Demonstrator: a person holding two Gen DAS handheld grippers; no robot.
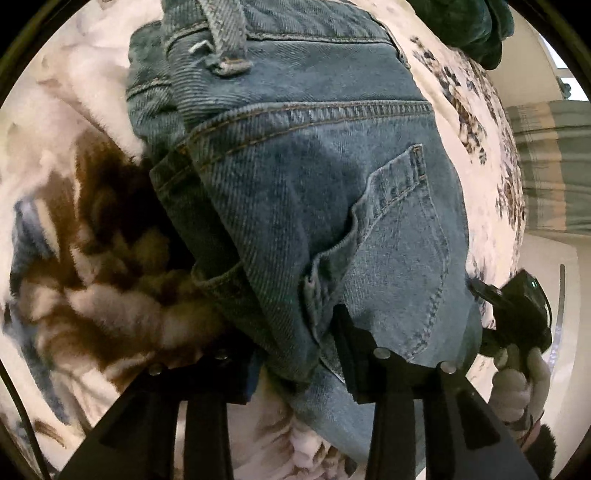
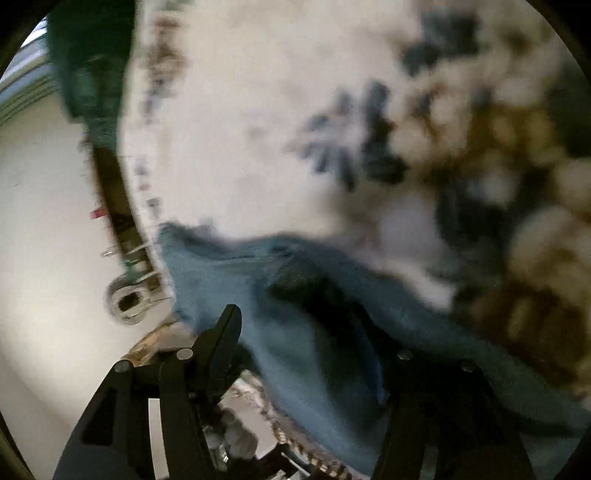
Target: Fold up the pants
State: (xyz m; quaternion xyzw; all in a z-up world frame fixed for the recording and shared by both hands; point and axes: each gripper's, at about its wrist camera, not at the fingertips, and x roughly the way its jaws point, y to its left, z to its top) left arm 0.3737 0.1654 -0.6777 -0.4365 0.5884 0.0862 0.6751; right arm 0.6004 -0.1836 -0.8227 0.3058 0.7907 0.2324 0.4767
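the blue jeans (image 1: 317, 206) lie bunched on the floral fleece blanket (image 1: 74, 258) near its edge, back pocket (image 1: 402, 258) up. our left gripper (image 1: 295, 354) has its fingers pinching the denim fold. our right gripper (image 2: 314, 332) pinches another part of the jeans (image 2: 295, 332) at the blanket (image 2: 258, 129) edge, though that view is blurred.

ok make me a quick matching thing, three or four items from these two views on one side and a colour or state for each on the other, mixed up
Items:
1. jeans
2. blanket
3. garment at the top edge
4. left tool

States:
A. dark green
B. white, fluffy, brown and blue floral print
C. blue denim, back pocket showing
D. black, fingers either side of a denim fold

Pairs: 1-C, 2-B, 3-A, 4-D
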